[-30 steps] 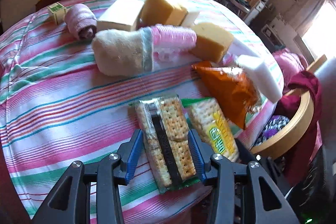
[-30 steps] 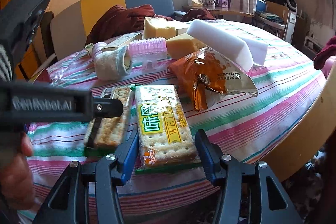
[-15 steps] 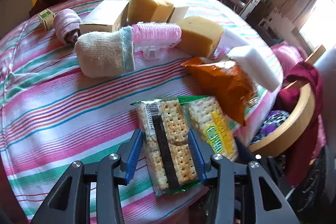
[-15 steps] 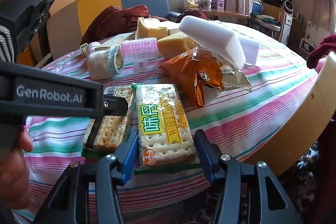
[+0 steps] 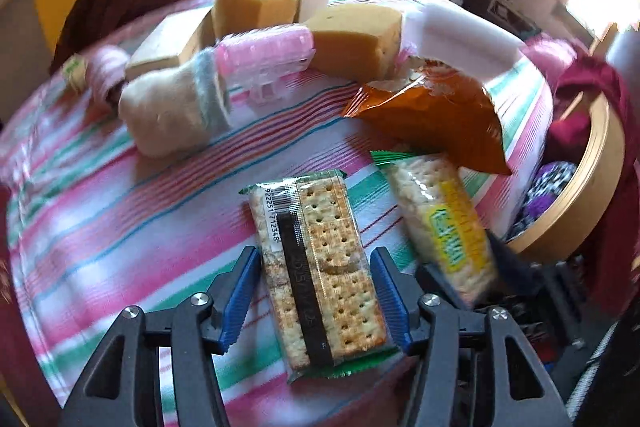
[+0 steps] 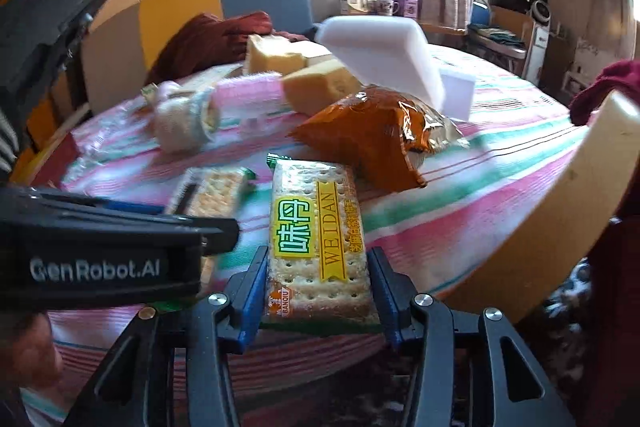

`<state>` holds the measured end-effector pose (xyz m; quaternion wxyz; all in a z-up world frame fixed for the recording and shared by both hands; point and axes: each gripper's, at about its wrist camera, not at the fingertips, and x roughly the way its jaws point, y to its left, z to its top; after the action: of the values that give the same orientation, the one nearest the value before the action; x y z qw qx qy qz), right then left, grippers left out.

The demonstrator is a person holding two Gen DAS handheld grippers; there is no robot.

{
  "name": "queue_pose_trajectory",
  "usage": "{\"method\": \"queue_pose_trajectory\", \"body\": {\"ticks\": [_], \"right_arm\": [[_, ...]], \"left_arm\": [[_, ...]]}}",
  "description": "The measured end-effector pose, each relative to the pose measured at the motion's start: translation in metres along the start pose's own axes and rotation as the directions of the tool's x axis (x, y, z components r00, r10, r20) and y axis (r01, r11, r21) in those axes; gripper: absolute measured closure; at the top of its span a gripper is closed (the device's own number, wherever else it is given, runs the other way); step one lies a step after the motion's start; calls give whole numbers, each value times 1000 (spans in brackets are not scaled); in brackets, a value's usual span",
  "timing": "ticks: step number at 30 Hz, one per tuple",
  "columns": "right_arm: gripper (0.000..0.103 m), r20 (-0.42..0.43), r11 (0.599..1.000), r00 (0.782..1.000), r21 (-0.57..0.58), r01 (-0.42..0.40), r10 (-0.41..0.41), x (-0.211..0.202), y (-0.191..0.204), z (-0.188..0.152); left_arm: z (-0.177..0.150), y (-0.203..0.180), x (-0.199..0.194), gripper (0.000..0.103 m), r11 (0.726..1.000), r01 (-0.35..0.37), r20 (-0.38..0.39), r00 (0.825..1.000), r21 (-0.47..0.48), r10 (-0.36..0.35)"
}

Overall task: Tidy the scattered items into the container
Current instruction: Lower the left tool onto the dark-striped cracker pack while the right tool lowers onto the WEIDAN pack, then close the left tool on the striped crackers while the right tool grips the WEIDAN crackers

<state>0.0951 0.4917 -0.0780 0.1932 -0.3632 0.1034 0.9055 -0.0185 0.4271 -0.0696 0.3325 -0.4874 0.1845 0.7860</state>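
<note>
Cracker packets are lying side by side near the front edge of the striped surface [image 5: 100, 235], one between the blue pads of each hand-held gripper. The left hand-held gripper [image 5: 316, 297] is pointing steeply down at the barcode-side cracker packet [image 5: 316, 267]; its jaws have just been opening, and they are now standing wide, a sliver of cloth showing between each pad and the packet's sides, so nothing is being gripped. The right hand-held gripper [image 6: 318, 291] is angling down less steeply over the yellow-labelled cracker packet [image 6: 316, 243]; its jaws have just been closing, and the pads are sitting against both long edges of the wrapper, holding it. In the right wrist view the left tool's black body is crossing the left of the frame, with part of a hand [image 6: 28, 355] below it. Behind the packets an orange snack bag [image 5: 432, 115] is resting, then a white foam block [image 5: 460, 35], yellow sponges [image 5: 356, 43], a pink brush [image 5: 266, 57] and a rolled sock [image 5: 172, 111]. At the right, just beside the surface's edge, the round wooden container [image 5: 600, 187] is sitting with patterned cloth inside.
</note>
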Motion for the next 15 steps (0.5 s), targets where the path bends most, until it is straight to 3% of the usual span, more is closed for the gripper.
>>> {"method": "queue_pose_trajectory", "body": {"ticks": [7, 12, 15], "right_arm": [[50, 2, 999, 999, 11, -51, 51, -3, -5, -3], [47, -1, 999, 1000, -23, -30, 30, -1, 0, -1], [47, -4, 998, 1000, -55, -6, 6, 2, 4, 0]], "left_arm": [[-13, 11, -2, 33, 999, -37, 101, 994, 37, 33], [-12, 30, 6, 2, 997, -70, 105, 992, 14, 68], [-10, 39, 12, 0, 999, -48, 100, 994, 12, 46]]}}
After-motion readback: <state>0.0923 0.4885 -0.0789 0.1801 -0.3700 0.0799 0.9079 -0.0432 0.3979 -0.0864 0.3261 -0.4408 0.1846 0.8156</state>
